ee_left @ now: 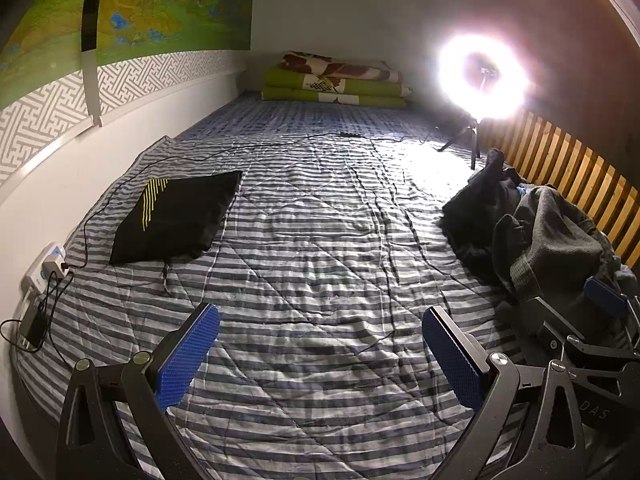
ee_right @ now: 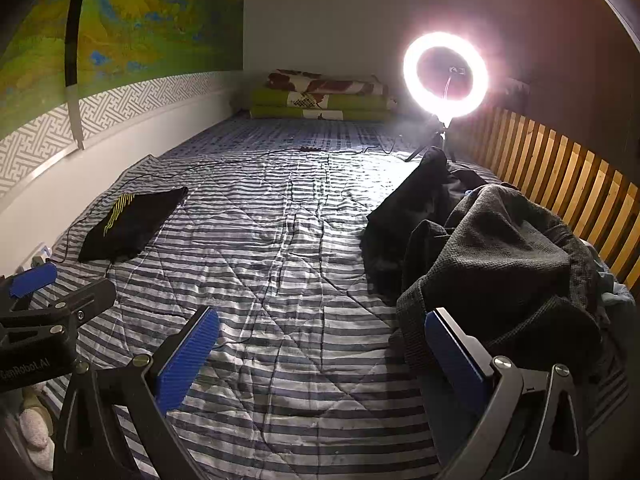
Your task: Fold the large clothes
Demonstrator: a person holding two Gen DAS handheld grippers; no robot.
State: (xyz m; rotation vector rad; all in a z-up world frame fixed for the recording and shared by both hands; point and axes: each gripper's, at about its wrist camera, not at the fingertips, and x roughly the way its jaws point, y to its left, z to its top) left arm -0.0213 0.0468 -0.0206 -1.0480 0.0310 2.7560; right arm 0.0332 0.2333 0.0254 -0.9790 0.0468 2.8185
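Observation:
A heap of unfolded dark clothes lies along the right side of the bed, with a grey knit garment on top and a black one behind it. A folded black garment with yellow stripes rests at the left. My left gripper hovers open over the striped quilt, holding nothing. My right gripper is open too, its right finger at the edge of the grey garment. The right gripper's blue pad shows beside the heap in the left wrist view.
The striped quilt covers the whole bed. A lit ring light on a tripod stands at the back right, its cable running across the quilt to a wall socket. Folded blankets lie at the far end. Wooden slats line the right side.

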